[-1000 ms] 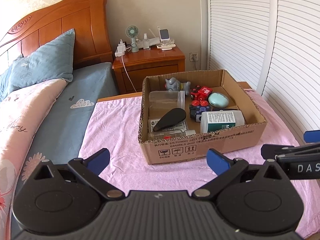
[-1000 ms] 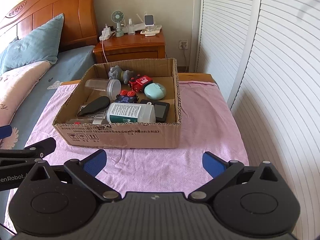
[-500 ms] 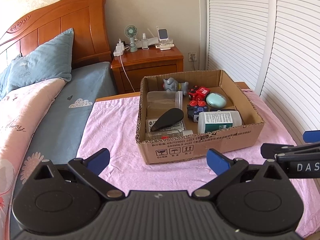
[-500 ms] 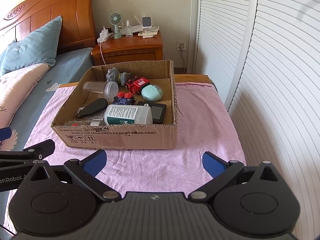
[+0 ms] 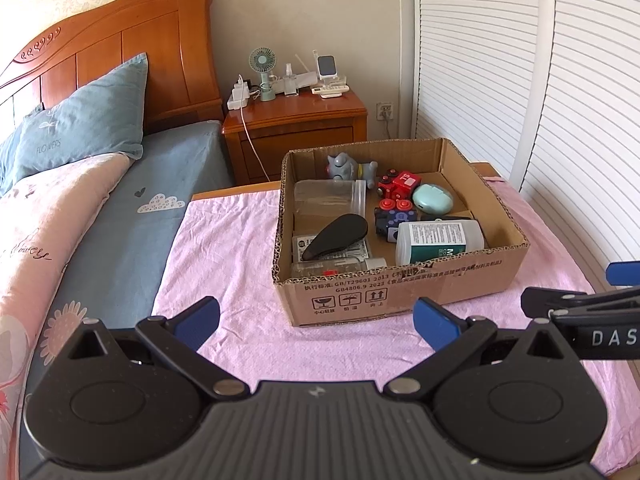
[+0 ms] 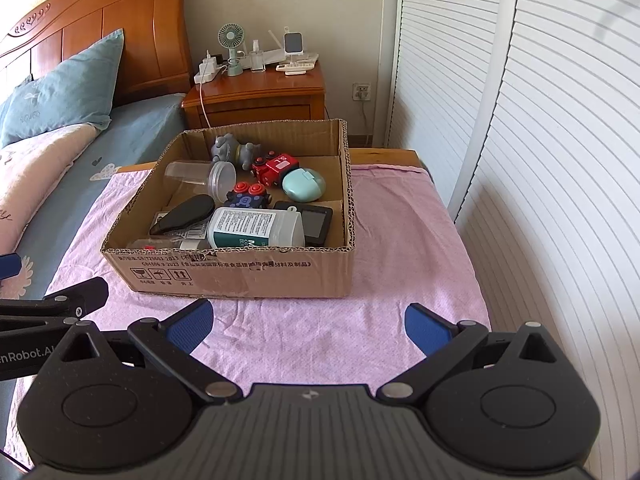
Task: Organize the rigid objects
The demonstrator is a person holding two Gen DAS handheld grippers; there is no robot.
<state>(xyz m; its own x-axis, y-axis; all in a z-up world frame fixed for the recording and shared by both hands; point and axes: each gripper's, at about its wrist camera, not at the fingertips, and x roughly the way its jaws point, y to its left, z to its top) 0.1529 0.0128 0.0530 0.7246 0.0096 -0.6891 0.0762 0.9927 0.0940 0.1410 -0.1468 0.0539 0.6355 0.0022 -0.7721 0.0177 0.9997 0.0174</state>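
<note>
box: cardboard box (image 5: 400, 292) sits mid-table on the pink cloth (image 5: 224, 248), nearer the far edge
inside: white bottle (image 6: 256, 227) lying at the front wall, black case (image 5: 336, 236) left of it, red toy (image 6: 276, 168) and grey toy (image 5: 344, 166) at the back
left gripper (image 5: 316, 320): wide open, holding nothing, hovering over the near edge
right gripper (image 6: 308, 320): same deal, spread wide and empty

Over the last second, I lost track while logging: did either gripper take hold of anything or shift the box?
Nothing was grasped or let go. Both views have drawn back slightly from the cardboard box. The left gripper and right gripper stay empty with jaws wide; the box contents look unmoved.
</note>
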